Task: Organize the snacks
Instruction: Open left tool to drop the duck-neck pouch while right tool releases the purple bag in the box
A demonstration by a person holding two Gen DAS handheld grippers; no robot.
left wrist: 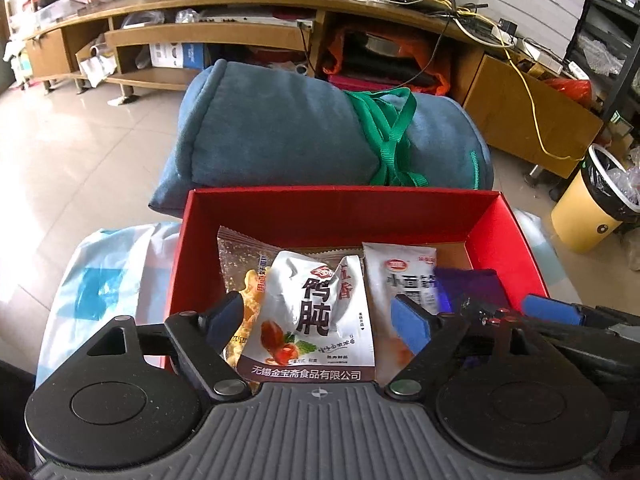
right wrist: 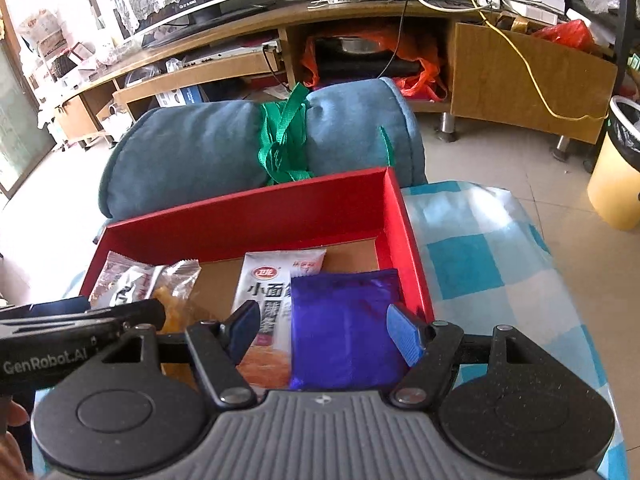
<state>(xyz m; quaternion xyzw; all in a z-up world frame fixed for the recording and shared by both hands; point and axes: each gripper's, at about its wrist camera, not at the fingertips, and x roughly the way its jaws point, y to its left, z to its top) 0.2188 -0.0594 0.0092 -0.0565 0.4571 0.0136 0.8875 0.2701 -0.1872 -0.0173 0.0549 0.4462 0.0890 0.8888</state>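
Between left gripper [left wrist: 320, 316] fingers, white packet [left wrist: 316, 312] (unclamped)

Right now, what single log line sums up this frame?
left gripper: open, over white packet | right gripper: open, over purple packet | red box: holds snacks

Red box [left wrist: 496, 232] looks like matt cardboard, brown raw floor inside. White duck-gizzard packet [left wrist: 316, 312] is glossy crinkled plastic film; purple packet [right wrist: 344, 332] shiny foil-like, wrinkled. Gluten-snack packet [right wrist: 268, 300] smooth glossy plastic. Blue-checked table cover [right wrist: 480, 264] slick plastic sheet with glare. Rolled blue blanket [left wrist: 280, 136] soft matt fleece; green strap [left wrist: 390, 140] woven webbing. Gripper pads [left wrist: 412, 324] ribbed blue rubber.
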